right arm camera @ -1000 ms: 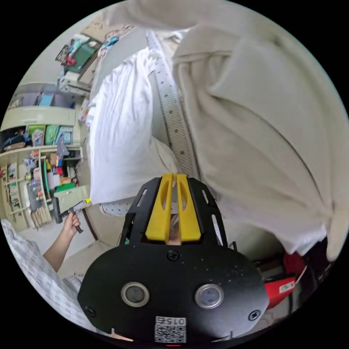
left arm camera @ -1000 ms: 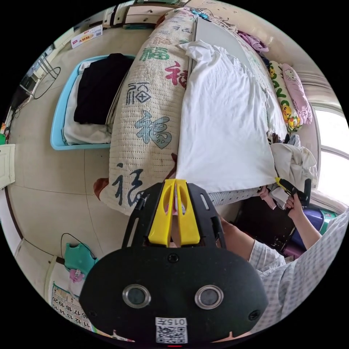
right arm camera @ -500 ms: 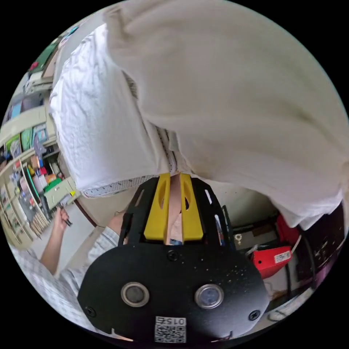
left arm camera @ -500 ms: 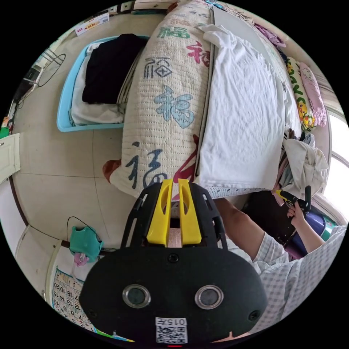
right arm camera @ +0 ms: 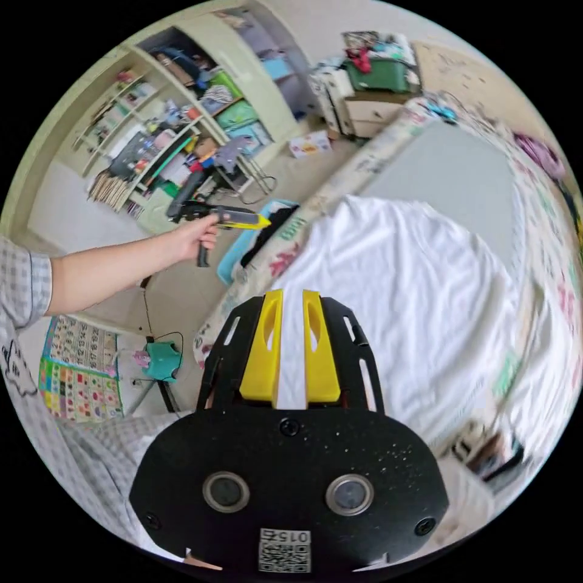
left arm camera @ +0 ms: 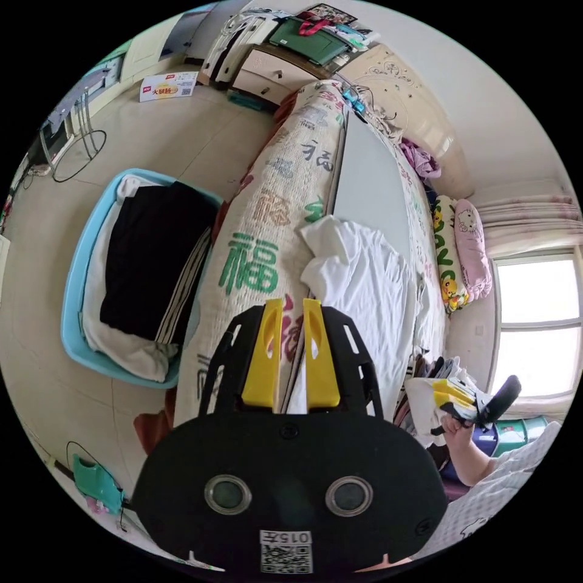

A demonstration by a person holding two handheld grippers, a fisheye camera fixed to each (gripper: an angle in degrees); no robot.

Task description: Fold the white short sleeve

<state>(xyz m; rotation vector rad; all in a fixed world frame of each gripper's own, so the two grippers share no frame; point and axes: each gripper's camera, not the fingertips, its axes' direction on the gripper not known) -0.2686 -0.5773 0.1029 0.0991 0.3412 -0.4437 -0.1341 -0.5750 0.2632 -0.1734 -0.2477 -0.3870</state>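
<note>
While the left gripper (left arm camera: 290,355) hangs above the bed's edge in the left gripper view, its yellow jaws stand narrowly apart and hold nothing that I can make out. The white short-sleeve shirt (left arm camera: 364,291) lies spread on the grey sheet (left arm camera: 364,182) at about one o'clock from the jaws, one corner bunched near the quilted cream bedcover with printed characters (left arm camera: 267,243). At nine o'clock a light blue plastic basket (left arm camera: 73,303) sits on the floor, holding a folded black garment (left arm camera: 146,261) on top of white laundry (left arm camera: 130,358) and a striped piece. At four o'clock a hand grips the right gripper (left arm camera: 455,398) beside a heap of pale clothes (left arm camera: 425,395); its jaws look slightly apart, though I cannot be sure.

From the right gripper view, the right gripper's own jaws (right arm camera: 290,355) are a narrow gap apart and empty, poised over the shirt (right arm camera: 413,291), which spreads from twelve to three o'clock, blurred at the far side. The left gripper (right arm camera: 243,220) is held out at eleven o'clock above the basket (right arm camera: 243,249).

With neither gripper holding cloth, the likely risk is a poor pinch: the bunched corner may give a double layer or slip free, and a pull could drag the shirt off the bed's edge towards the basket, skewing the fold.
</note>
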